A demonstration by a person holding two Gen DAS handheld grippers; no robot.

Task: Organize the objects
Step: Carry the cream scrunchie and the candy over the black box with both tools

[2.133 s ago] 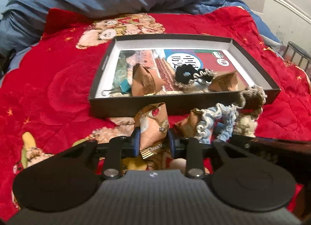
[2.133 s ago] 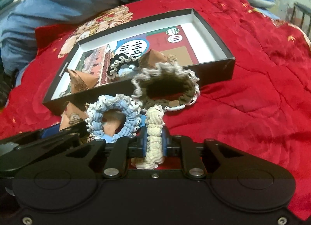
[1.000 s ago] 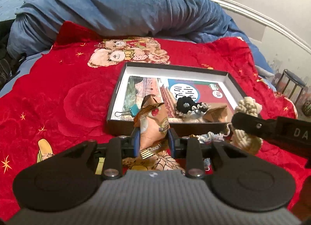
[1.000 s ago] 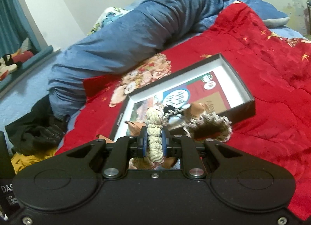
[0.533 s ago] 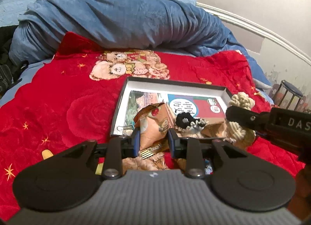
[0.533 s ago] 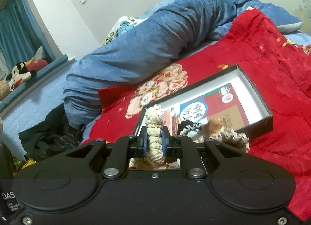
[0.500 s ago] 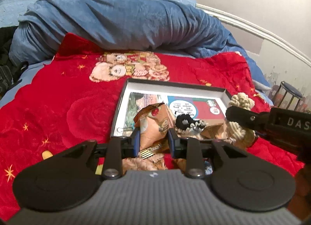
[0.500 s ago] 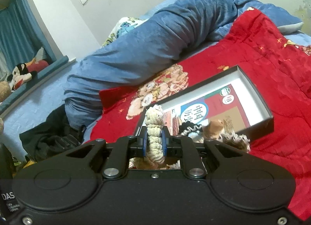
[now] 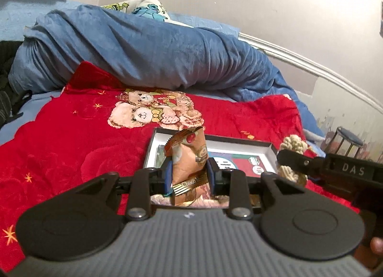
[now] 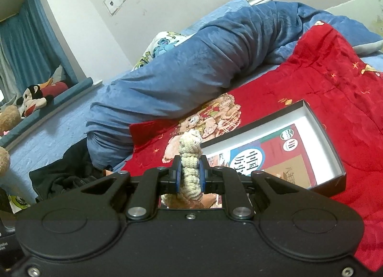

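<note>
Snack packet (image 9: 188,157), brown with a red cherry print, stands upright between the blue pads of the left gripper (image 9: 187,176), which is clamped on its lower half and holds it up above the red bedspread (image 9: 59,138). Beyond it, a little farther off, lies the shallow black box (image 9: 239,141) with its white inner walls and a printed sheet on its floor. To the right, the right gripper (image 10: 189,176) is squeezed tight on a cream crocheted scrunchie (image 10: 190,169), which also hangs clear of the bed. From the right-hand camera the far right part of the box floor looks bare; the near part is hidden behind the gripper bodies, so I cannot tell what already sits there. A rolled blue duvet (image 9: 143,56) lies across the far side of the bed. As I read it, both pieces are picked up but neither is yet in the box: what remains is to carry each over the near wall and let go inside.
</note>
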